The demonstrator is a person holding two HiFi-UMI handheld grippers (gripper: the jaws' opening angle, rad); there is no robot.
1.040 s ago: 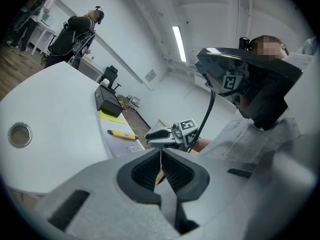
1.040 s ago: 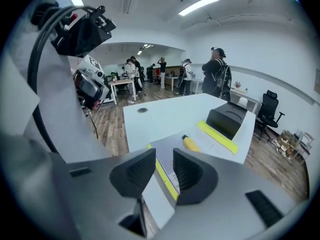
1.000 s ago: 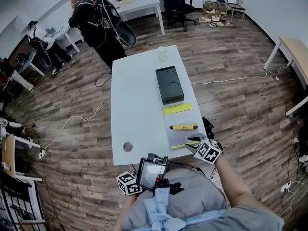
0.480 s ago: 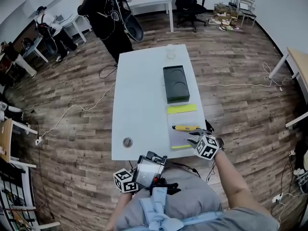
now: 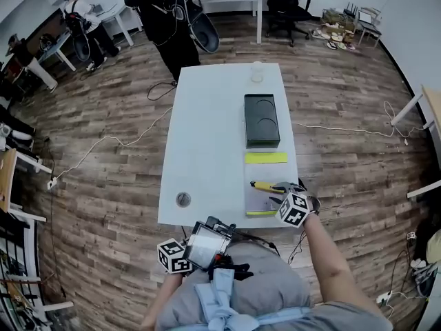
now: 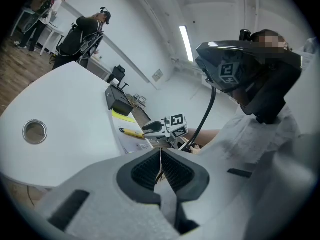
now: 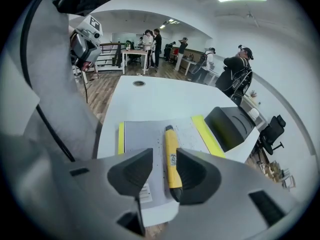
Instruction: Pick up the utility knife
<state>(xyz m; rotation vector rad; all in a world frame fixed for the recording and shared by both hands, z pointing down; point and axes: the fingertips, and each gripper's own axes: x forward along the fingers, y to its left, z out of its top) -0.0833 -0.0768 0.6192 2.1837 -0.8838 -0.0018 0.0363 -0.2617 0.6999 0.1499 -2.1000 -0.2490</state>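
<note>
The yellow utility knife [image 5: 264, 185] lies on a grey sheet [image 5: 260, 202] with yellow edges near the table's front right. In the right gripper view the knife [image 7: 171, 154] points away from me, its near end between the jaws and close to the right one. My right gripper [image 5: 282, 188] [image 7: 165, 171] is open at that near end, just above the sheet. My left gripper [image 6: 161, 166] is shut with nothing in it, held low by the person's body in front of the table's near edge. Its marker cube [image 5: 172, 256] shows at the bottom of the head view.
A black box [image 5: 262, 120] lies on the white table [image 5: 207, 136] beyond the sheet, with a small cup [image 5: 257, 71] at the far end. A round cable hole [image 5: 182, 199] sits front left. A person [image 5: 165, 12] stands past the table. Cables cross the wood floor.
My right gripper has moved forward along the sheet, from its front strip up to the knife's near end. The left gripper has stayed by the body.
</note>
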